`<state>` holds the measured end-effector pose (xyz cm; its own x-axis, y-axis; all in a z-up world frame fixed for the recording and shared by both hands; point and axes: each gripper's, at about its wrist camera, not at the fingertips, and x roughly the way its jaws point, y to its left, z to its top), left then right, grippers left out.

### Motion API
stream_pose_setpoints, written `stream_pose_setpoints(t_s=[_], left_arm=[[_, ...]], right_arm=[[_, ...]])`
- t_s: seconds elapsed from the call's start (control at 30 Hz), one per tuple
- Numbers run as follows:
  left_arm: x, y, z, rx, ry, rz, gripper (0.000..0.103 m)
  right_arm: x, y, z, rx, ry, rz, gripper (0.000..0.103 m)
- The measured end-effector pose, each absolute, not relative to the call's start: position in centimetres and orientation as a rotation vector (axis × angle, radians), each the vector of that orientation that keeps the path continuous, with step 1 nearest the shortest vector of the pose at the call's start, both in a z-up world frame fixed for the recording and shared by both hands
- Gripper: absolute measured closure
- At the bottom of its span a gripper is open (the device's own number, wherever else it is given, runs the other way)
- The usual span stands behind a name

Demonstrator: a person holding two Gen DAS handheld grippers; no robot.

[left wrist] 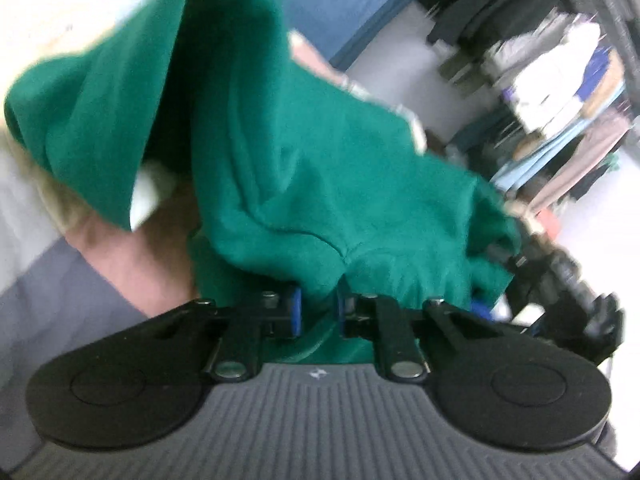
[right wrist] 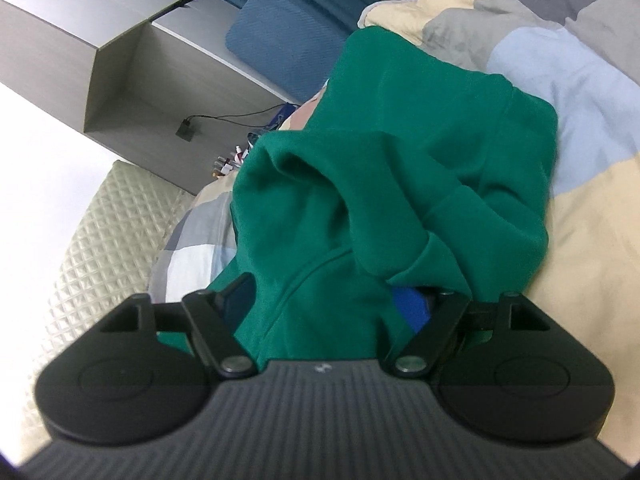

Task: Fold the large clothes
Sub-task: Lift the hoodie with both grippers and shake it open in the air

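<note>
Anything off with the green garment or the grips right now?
The green garment lies bunched and creased on the patchwork quilt, not flat. The left gripper pinches a fold; the right gripper is open with cloth between its fingers.

Two hand-held grippers, both angled downward.
The left gripper (left wrist: 319, 314) has its jaws drawn close, pinching green cloth (left wrist: 304, 152) between the pads. The right gripper (right wrist: 326, 300) stands wide, jaws spread, with cloth lying between them.

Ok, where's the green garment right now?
The green garment lies bunched on the patchwork quilt, ahead of both grippers; the left gripper pinches its near fold.
</note>
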<state>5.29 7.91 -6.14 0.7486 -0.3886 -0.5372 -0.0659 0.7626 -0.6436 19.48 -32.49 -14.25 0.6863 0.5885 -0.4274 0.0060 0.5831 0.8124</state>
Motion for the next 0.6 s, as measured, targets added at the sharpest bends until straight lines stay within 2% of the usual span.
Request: stream_pose_setpoints(t_s=[0.3,0.4,0.43,0.6], left_arm=[[1.7,14.9,-0.9,-0.908,0.44,-0.327,0.088],[1.6,16.9,-1.3,-1.004,0.422,-0.352,0.088],[1.5,17.3,-1.5,-1.027,0.424,-0.345,0.088],[1.2,18.0,-1.5,-1.03,0.445,-0.335,0.087]], right_arm=[[17.3,-34.9,-13.5,0.926,0.69,0.293,0.026],[17.2,-34.9,-13.7,0.94,0.701,0.322,0.026],[17.3,-34.6,-13.7,0.935,0.708,0.347,0.023],[17.6,-32.0,-13.2,0.905,0.727,0.534,0.023]])
